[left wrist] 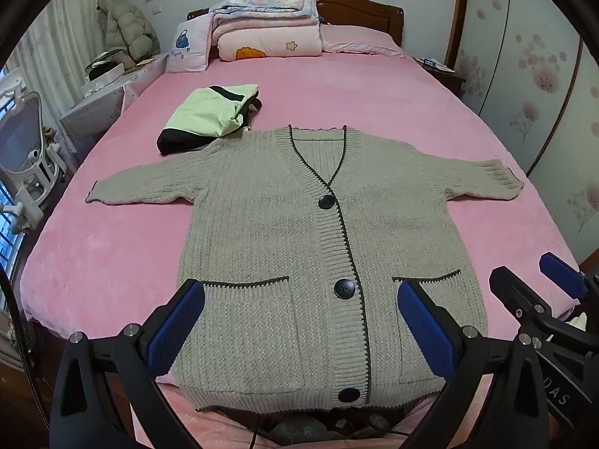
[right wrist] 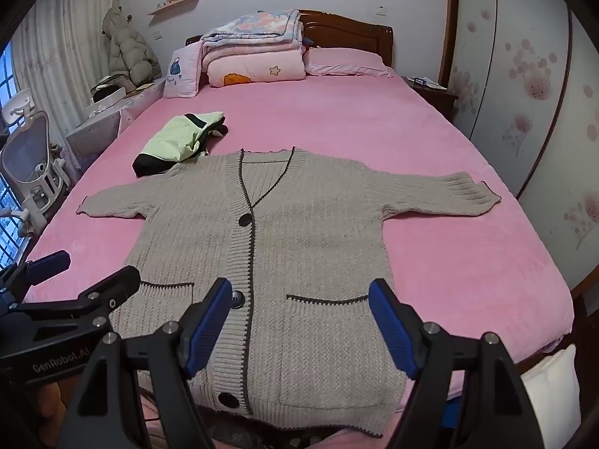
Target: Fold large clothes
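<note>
Here, largest first:

Bed: the bed (left wrist: 374, 86) with its pink cover carries everything; the bedding is stacked at the headboard end, well apart from your work.

Cardigan: the grey knit cardigan (left wrist: 284, 232) lies flat and face up in the middle of the bed, buttoned, both sleeves spread out to the sides, hem at the near edge of the bed towards you. Nothing on it is folded yet.

Folded garment: a light green and black garment (left wrist: 209, 116) sits beside the cardigan's left shoulder, just touching or very near it; I judge it a piece already done.

Step in hand: you are at the start of this piece, with both claws hovering above the hem and no cloth taken.

Left claw: your left claw (left wrist: 299, 329) stands wide apart over the left pocket and the button band, holding nothing.

Right claw: your right claw (right wrist: 301, 327) is also apart, a little less wide, above the right pocket, empty.

Next move: I judge you need to reach out to a sleeve or a side edge, pinch the thick knit well, and bring it across the body without dragging the rest.

Writing: "GenRobot.AI" reads on the left claw's arm in the right wrist view; "DAS" shows on the right claw's arm in the left wrist view, the rest cut off.
</note>
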A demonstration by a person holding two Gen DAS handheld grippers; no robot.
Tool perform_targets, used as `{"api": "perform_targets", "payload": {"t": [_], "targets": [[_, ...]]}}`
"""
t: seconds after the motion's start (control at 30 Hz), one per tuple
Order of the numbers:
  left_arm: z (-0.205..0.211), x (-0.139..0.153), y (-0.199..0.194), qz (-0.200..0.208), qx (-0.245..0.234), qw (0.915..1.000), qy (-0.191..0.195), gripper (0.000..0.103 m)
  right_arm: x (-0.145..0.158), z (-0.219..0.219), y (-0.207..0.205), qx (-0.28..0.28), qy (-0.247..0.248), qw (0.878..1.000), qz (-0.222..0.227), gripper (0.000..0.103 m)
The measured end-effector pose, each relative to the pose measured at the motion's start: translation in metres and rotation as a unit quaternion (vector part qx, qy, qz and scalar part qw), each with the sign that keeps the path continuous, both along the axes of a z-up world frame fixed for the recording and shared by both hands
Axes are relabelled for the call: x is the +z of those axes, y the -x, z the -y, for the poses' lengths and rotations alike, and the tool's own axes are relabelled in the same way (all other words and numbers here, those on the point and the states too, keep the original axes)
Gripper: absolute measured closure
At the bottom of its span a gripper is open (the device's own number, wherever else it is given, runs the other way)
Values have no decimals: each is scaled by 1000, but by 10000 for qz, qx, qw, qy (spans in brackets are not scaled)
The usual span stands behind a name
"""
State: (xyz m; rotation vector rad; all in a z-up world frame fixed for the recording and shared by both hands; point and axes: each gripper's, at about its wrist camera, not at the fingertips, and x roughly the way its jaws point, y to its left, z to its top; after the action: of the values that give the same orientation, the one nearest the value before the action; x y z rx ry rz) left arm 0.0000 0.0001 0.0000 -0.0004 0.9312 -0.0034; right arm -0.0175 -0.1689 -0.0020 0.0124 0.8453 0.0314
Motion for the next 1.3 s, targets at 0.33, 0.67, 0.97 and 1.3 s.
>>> {"api": "perform_targets", "payload": {"t": [0.33,0.67,0.97,1.3], "targets": [[-3,1,3,-4,-19,10000,12,1,0,-2,1,1,15,10000,-8,27],[-5,-2,3,-9,-31,10000,58,1,0,0,2,-1,3,10000,-6,27],[-5,-3,3,-12,-35,10000,64,1,-2,-2,3,0,-15,10000,-22,27],[-1,-1,8,80,-85,9999,66,1,-4,-3,2,-5,-34,10000,-48,27]]}}
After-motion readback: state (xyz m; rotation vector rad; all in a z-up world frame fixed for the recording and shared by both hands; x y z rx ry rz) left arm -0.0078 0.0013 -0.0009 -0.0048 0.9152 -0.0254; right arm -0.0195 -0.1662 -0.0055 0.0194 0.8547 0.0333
